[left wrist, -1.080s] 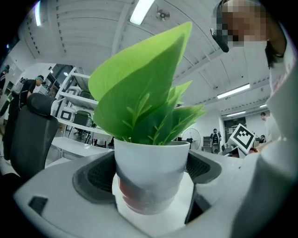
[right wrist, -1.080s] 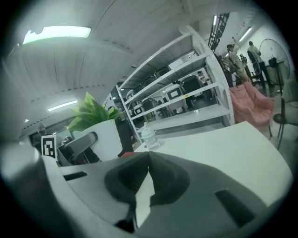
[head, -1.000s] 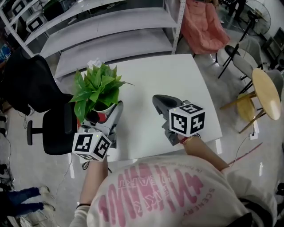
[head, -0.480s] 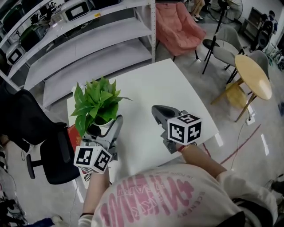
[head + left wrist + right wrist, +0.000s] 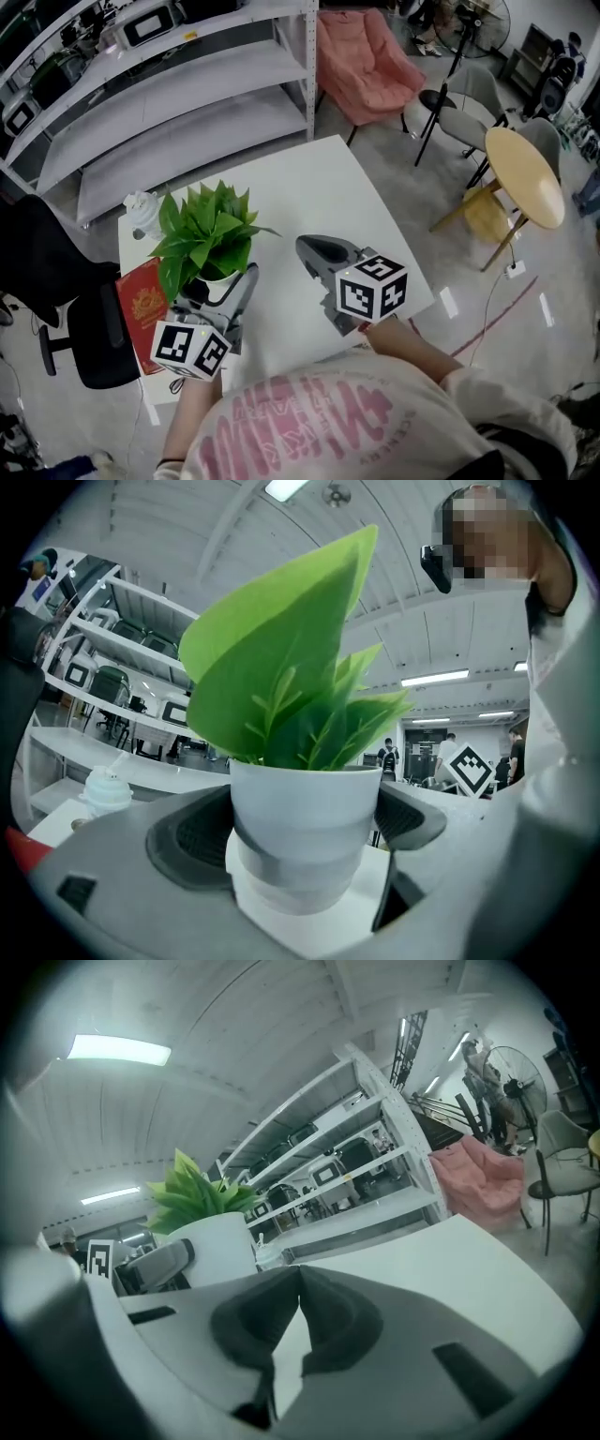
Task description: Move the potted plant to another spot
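Two grippers are over the white table [image 5: 328, 192] in the head view. Your left gripper [image 5: 223, 286] reaches to the potted plant [image 5: 206, 234] near the table's left edge, and your right gripper [image 5: 317, 255] lies well apart from it, toward the middle. A red booklet [image 5: 141, 302] lies just left of the plant.

Your left gripper view shows the jaws pressed against both sides of the plant's white pot [image 5: 305, 803], gripping it. Whether the base rests on the table is hard to tell from here.

Your right gripper view shows its jaws drawn together, pads touching, with nothing between them. The plant stands off to the left.
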{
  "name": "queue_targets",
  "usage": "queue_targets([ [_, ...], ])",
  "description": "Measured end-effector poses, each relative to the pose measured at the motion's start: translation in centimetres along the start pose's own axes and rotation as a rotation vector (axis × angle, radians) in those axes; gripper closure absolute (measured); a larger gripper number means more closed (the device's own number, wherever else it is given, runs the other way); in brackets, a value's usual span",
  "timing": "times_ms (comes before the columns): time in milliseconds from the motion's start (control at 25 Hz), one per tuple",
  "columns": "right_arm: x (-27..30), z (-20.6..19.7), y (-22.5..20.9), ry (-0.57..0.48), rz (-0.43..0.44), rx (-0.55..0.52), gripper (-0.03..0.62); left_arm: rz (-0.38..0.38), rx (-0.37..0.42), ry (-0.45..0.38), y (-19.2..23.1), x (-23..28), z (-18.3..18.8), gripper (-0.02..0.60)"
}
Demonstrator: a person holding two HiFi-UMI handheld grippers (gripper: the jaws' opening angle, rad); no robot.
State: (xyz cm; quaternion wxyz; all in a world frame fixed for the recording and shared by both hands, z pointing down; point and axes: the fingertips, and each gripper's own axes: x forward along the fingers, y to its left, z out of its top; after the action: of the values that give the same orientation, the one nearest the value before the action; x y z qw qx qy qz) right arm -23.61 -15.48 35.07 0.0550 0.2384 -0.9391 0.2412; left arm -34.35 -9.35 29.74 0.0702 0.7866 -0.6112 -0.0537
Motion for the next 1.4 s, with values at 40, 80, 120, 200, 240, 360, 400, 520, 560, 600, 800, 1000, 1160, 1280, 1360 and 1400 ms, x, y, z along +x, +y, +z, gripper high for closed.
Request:
queue_targets([
  [40, -0.3, 0.5, -0.5, -0.005, 0.014, -0.001, 0.588, 0.0, 0.007, 0.002, -0.7, 0.7, 0.0, 0.106],
  [80, -0.8, 1.0, -1.3, -0.005, 0.024, -0.006, 0.588, 0.003, 0.012, 0.002, -1.5, 1.5, 0.0, 0.106],
  [120, -1.5, 1.5, -2.3, 0.001, 0.031, -0.012, 0.588, 0.009, 0.015, -0.001, -2.5, 2.5, -0.1, 0.106],
  [200, -3.4, 2.3, -5.5, 0.025, 0.032, -0.02, 0.588, 0.031, 0.013, -0.008, -4.9, 5.1, -0.3, 0.106],
  [240, -4.5, 2.8, -7.3, 0.035, 0.028, -0.018, 0.588, 0.041, 0.01, -0.01, -6.2, 6.4, -0.5, 0.106],
  [360, -6.1, 3.7, -10.3, 0.052, 0.01, 0.003, 0.588, 0.055, -0.001, -0.012, -8.3, 8.3, -0.8, 0.106],
  [400, -6.2, 3.7, -10.5, 0.056, 0.006, 0.012, 0.588, 0.056, -0.004, -0.016, -8.3, 8.4, -0.9, 0.106],
  [520, -6.3, 3.4, -10.9, 0.069, -0.001, 0.02, 0.588, 0.065, -0.013, -0.033, -7.7, 8.2, -1.3, 0.106],
  [560, -6.5, 3.4, -11.2, 0.073, -0.005, 0.013, 0.588, 0.071, -0.016, -0.04, -7.7, 8.3, -1.3, 0.106],
  [600, -7.0, 3.5, -11.7, 0.079, -0.011, 0.005, 0.588, 0.077, -0.02, -0.046, -8.0, 8.7, -1.5, 0.106],
  [800, -11.1, 4.3, -18.7, 0.123, -0.012, -0.018, 0.588, 0.123, -0.042, -0.055, -12.6, 13.7, -3.7, 0.106],
  [1000, -13.5, 4.6, -22.7, 0.135, -0.016, -0.012, 0.588, 0.142, -0.054, -0.043, -15.1, 16.5, -5.5, 0.106],
  [1160, -13.9, 4.2, -23.6, 0.134, -0.01, 0.018, 0.588, 0.145, -0.053, -0.02, -15.0, 17.6, -5.8, 0.106],
  [1280, -14.1, 3.5, -24.1, 0.143, -0.009, 0.031, 0.588, 0.154, -0.058, -0.003, -14.2, 18.4, -6.0, 0.106],
  [1360, -14.0, 3.1, -24.8, 0.142, -0.017, 0.055, 0.588, 0.148, -0.05, 0.016, -13.7, 19.2, -6.2, 0.106],
  [1400, -13.9, 2.8, -25.2, 0.14, -0.024, 0.072, 0.588, 0.143, -0.046, 0.027, -13.4, 19.7, -6.3, 0.106],
])
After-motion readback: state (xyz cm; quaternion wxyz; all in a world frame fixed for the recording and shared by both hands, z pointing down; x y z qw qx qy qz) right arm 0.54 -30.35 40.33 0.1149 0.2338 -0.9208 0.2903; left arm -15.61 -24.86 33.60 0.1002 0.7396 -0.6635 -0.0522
